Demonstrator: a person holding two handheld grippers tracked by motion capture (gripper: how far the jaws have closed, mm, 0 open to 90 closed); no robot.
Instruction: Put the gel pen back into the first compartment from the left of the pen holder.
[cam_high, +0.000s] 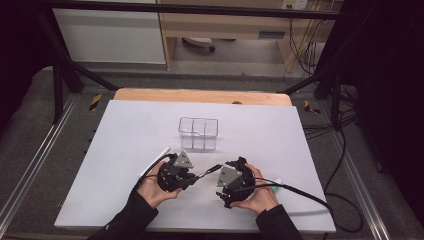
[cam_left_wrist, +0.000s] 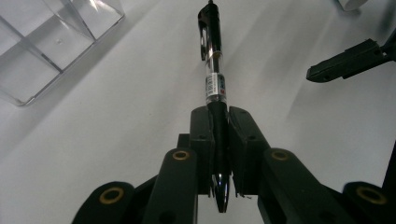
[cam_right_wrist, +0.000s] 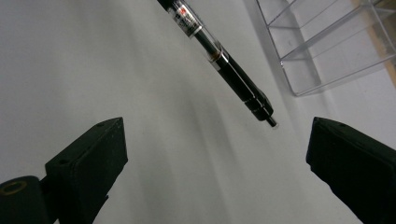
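My left gripper (cam_left_wrist: 219, 154) is clamped on the black click pen with a clear barrel (cam_left_wrist: 214, 70), pointing toward 3 o'clock. My right gripper (cam_right_wrist: 215, 154) gapes wide around its button end. I judge a handover: next, close on it. The clear plastic divided organiser (cam_high: 198, 133) waits at 12 o'clock.

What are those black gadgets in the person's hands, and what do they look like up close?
Each is a black hand-held gripper: the left gripper and the right gripper each carry a grey three-cornered plate on top, two blocky black jaws on arms with brass-coloured rivets, and a trailing cable. The person wears dark long sleeves.
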